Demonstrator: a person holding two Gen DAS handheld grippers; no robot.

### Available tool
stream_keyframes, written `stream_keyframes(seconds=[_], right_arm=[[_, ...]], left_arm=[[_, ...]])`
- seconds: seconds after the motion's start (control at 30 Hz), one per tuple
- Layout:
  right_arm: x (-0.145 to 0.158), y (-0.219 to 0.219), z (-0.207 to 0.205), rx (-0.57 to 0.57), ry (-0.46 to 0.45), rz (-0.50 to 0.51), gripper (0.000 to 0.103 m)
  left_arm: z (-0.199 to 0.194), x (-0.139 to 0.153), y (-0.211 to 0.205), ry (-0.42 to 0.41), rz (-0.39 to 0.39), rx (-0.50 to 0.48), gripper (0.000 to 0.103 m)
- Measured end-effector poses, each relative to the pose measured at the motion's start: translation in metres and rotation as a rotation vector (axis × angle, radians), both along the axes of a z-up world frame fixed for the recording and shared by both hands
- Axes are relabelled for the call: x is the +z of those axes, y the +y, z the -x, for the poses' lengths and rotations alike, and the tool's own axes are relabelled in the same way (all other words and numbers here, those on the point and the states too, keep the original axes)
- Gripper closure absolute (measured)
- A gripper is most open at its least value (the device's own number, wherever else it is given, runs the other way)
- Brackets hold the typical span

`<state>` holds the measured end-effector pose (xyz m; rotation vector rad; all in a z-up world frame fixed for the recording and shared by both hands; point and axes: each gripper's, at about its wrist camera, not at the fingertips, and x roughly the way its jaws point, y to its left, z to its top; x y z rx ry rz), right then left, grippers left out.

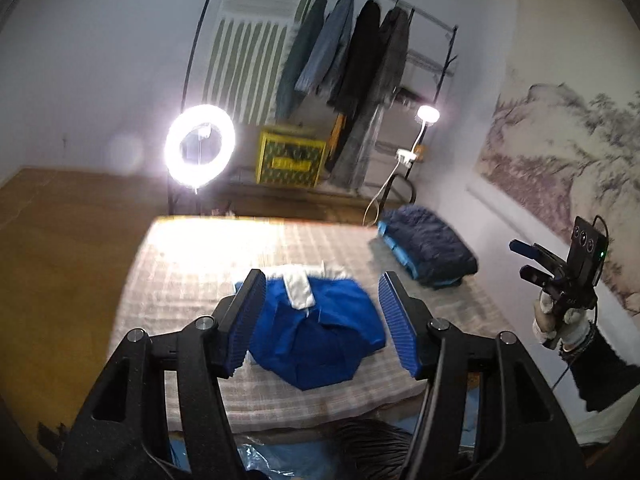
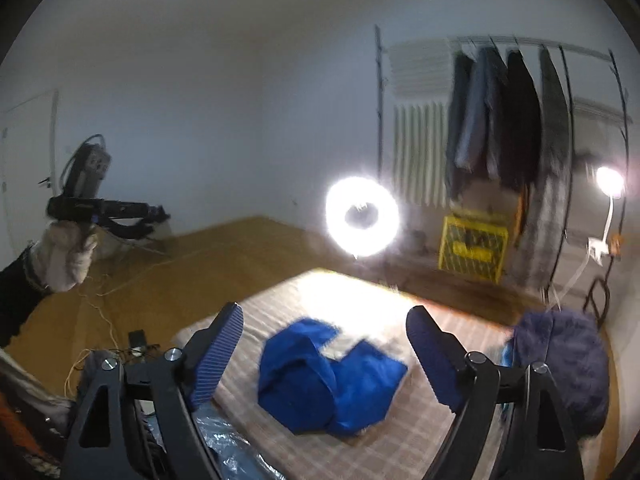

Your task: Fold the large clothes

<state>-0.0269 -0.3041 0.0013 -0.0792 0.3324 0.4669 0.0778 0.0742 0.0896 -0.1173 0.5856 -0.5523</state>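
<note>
Blue fabric, a crumpled blue garment [image 1: 320, 332] with a white collar piece [image 1: 298, 290], lies bunched on the checked bed cover [image 1: 180, 280], toward its near edge. Both grippers hang above it in the air, each spread wide and holding nothing. The left gripper [image 1: 320, 320] looks almost straight down its fingers at the heap, which sits ahead and below between its two pads. The right gripper [image 2: 324, 354] frames the same heap, though it is held off to the right side. The garment's long axis cannot be told while it is this rumpled. The left seems slightly better lined up to reach down first. A folded dark padded jacket [image 1: 430, 246] rests well apart at the bed's far right corner.
</note>
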Motion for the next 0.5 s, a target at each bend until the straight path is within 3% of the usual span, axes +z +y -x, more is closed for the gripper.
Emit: stream_keyframes(seconds=[0.13,0.23,0.33,0.43,0.5], right_arm=[[-0.063,0.008,-0.048,-0.046,0.098,0.003,0.017],[-0.099,0.015,-0.077,-0.054,0.178,0.059,0.021],[-0.128,0.023,-0.104,-0.047,0.258,0.068,0.032],[-0.152,0.03,-0.129,0.003,0.341,0.021,0.04],[-0.167,0.039,-0.139,0.03,0.372,0.047,0.048]], left_arm=[[-0.046,-0.082,-0.026,0.093,0.014,-0.003,0.043],[-0.077,-0.136,-0.051,0.12,-0.074,0.016,0.043],[-0.105,-0.18,-0.072,0.145,-0.134,0.007,0.043],[-0.131,-0.216,-0.082,0.217,-0.115,-0.01,0.05],[-0.149,-0.24,-0.085,0.265,-0.097,-0.013,0.056]])
